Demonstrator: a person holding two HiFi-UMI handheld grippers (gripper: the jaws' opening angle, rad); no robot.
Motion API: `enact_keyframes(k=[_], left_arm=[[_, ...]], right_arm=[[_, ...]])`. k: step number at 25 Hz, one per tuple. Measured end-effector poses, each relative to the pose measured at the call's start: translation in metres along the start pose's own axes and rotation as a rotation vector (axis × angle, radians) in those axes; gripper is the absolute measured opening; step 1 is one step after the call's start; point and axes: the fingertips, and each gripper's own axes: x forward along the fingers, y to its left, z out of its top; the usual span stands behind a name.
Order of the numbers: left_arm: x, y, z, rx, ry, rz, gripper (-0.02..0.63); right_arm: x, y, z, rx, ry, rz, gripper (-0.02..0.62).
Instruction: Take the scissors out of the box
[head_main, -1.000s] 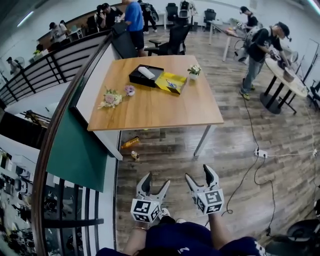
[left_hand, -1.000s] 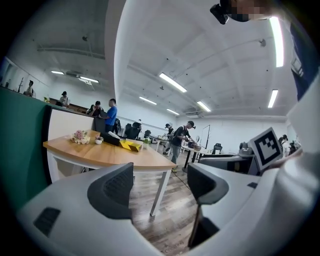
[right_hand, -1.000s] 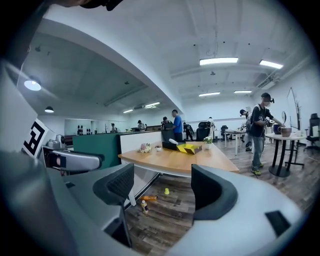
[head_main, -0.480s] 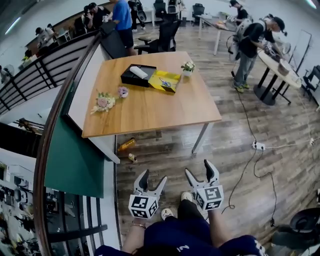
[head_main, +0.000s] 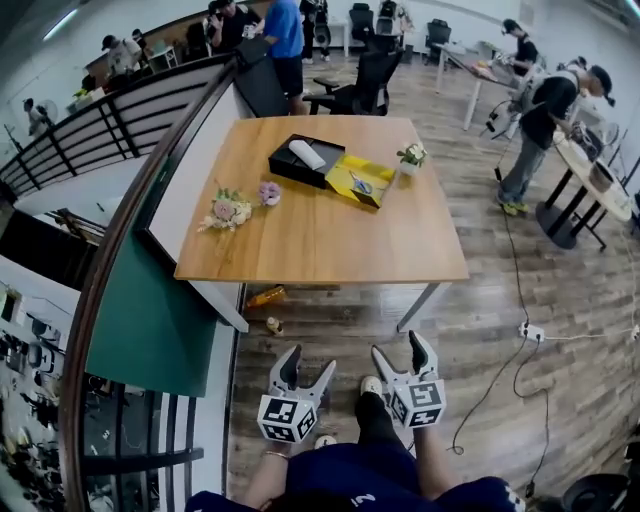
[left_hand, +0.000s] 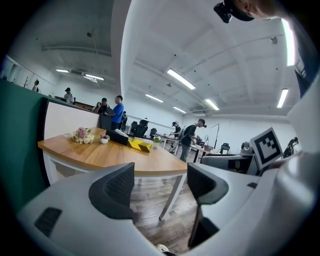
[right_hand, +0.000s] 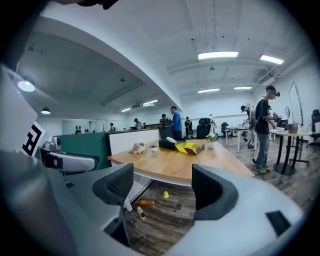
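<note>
Both tongs hang released and empty over the floor, short of the counter (head_main: 320, 240). The left tongs (head_main: 310, 362) and the right tongs (head_main: 398, 346) each have their jaws spread wide with nothing between them. The scissors (head_main: 361, 184) lie in the open yellow box (head_main: 345, 172) at the counter's far side. This box touches a black box (head_main: 290, 163) on its left.

From the tongs, the yellow box lies straight ahead, well apart, and a little to the right. By that, the right tongs look slightly nearer and better lined up for the reach. The scissors seem to lie slantwise in the box, but they are too small here to tell which end is the handle. Most likely the approach comes first, as nothing is within reach yet.
</note>
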Motion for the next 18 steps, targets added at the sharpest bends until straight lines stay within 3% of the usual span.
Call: enact_keyframes(k=[7, 18], left_arm=[[0.067, 0.017, 0.023, -0.006, -0.002, 0.091, 0.319], [0.169, 0.007, 0.040, -0.015, -0.015, 0.163, 0.319]], right_arm=[[0.075, -0.052, 0.021, -0.035, 0.028, 0.079, 0.357], [0.147, -0.133, 0.041, -0.056, 0.050, 0.164, 0.349]])
